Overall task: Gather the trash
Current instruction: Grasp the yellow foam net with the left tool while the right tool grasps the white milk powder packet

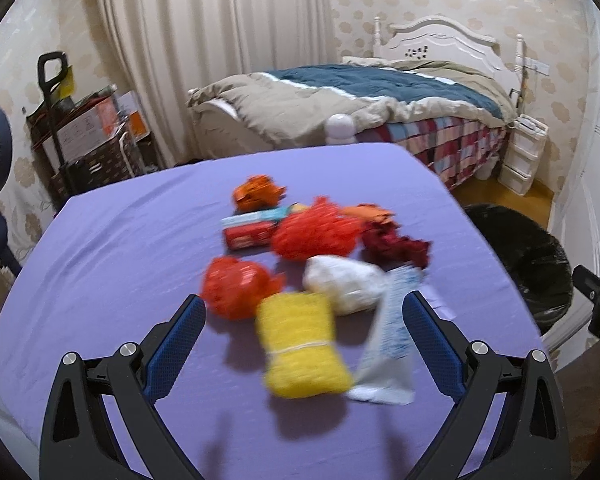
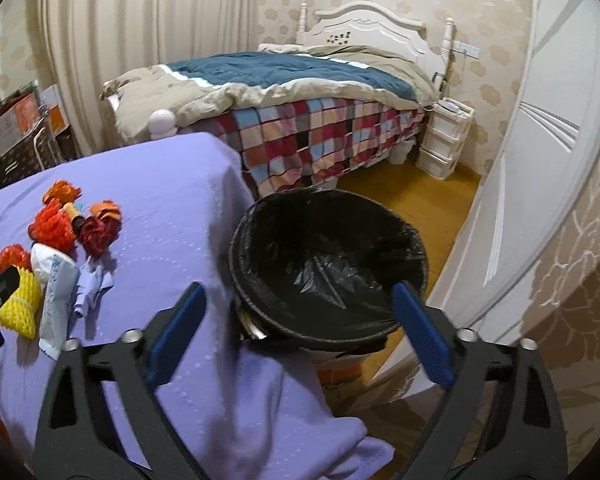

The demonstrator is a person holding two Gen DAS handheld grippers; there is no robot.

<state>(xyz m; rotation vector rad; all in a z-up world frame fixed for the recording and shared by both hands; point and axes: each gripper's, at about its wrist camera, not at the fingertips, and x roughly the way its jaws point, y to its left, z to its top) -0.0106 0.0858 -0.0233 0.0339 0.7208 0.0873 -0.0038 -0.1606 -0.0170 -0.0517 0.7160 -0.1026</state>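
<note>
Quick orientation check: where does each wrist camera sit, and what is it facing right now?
Left wrist: on the left hand-held gripper, open, facing the yellow mesh among trash on the purple tablecloth.
Right wrist: on the right hand-held gripper, open, facing the black-lined bin.
Shared: trash, bin, bed.

The left gripper [image 1: 304,312] hangs over a table draped in lilac cloth [image 1: 112,248], its blue-padded jaws spread wide, gripping nothing. Between them lies a yellow foam-net sleeve [image 1: 302,350], beside a white-and-blue plastic wrapper [image 1: 390,354], both blurred. Beyond sit a crumpled white bag [image 1: 346,282] and what seem orange mesh wads [image 1: 316,232]. A black-lined bin [image 1: 528,256] stands at the table's right.
</note>
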